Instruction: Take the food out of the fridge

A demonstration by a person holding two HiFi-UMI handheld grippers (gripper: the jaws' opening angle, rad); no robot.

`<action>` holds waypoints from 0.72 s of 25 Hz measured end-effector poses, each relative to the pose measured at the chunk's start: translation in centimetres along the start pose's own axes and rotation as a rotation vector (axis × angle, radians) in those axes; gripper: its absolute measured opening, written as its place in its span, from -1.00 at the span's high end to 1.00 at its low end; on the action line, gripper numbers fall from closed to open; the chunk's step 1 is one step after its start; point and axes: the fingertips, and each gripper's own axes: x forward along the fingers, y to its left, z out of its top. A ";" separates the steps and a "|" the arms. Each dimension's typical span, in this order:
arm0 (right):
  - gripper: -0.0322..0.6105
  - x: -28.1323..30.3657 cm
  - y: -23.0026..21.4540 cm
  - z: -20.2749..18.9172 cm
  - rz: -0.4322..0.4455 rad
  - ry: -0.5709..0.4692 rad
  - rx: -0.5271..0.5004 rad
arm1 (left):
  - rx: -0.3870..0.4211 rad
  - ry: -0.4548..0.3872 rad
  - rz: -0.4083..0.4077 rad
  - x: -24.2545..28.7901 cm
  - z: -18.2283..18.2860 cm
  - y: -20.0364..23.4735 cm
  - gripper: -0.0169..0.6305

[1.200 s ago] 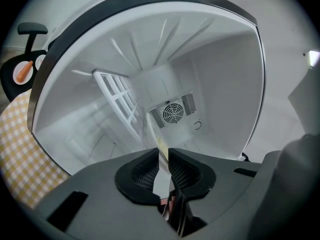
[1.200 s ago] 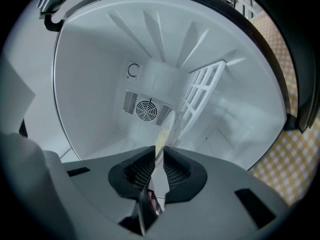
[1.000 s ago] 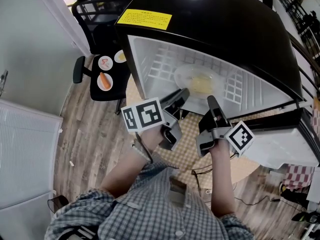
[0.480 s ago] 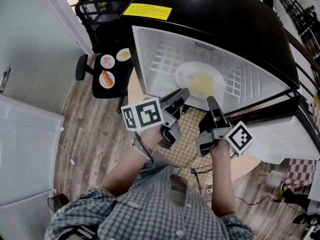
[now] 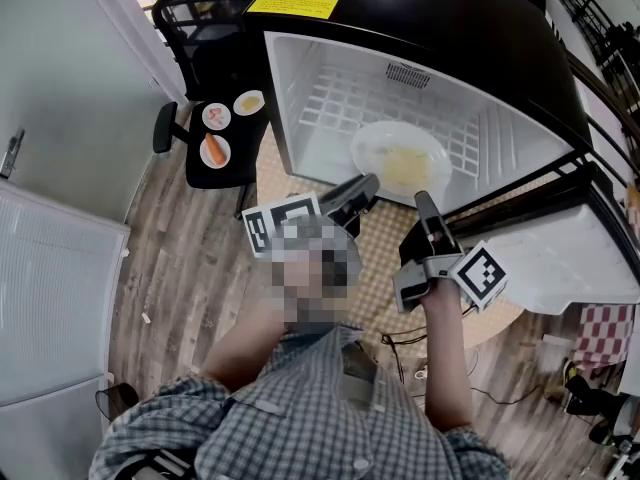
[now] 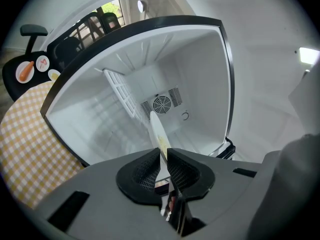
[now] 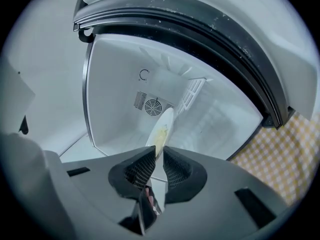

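Observation:
A white plate (image 5: 398, 156) with pale yellow food sits low in the open black fridge (image 5: 430, 28), near its mouth. My left gripper (image 5: 362, 186) holds the plate's near rim from the left, and its jaws have just been closing on that rim. My right gripper (image 5: 422, 202) pinches the same rim from the right. In the left gripper view the plate (image 6: 157, 129) runs edge-on between the pads of the left gripper (image 6: 163, 154). The right gripper view shows the plate (image 7: 161, 129) pressed between the pads of the right gripper (image 7: 159, 154).
The fridge stands on a round table with a checked cloth (image 5: 385, 258); its door (image 5: 565, 258) hangs open at the right. A wire shelf (image 5: 340, 108) lies inside. A black office chair (image 5: 222, 138) at the left carries three small plates of food. White cabinets (image 5: 50, 298) line the left.
Both grippers have drawn back together with the plate, which now lies closer to the fridge's mouth. More of the fridge's inside shows in the head view.

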 end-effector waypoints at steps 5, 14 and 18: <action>0.77 -1.3 0.0 -0.4 0.007 0.007 -0.004 | 0.011 0.003 0.002 -0.6 -1.2 -0.5 0.80; 0.76 -3.9 -0.6 -2.0 0.013 0.038 -0.005 | 0.020 0.010 0.020 -2.3 -4.0 -0.7 0.80; 0.76 -4.9 -0.8 -3.0 0.017 0.055 -0.007 | 0.029 0.016 0.034 -3.2 -5.2 -0.6 0.80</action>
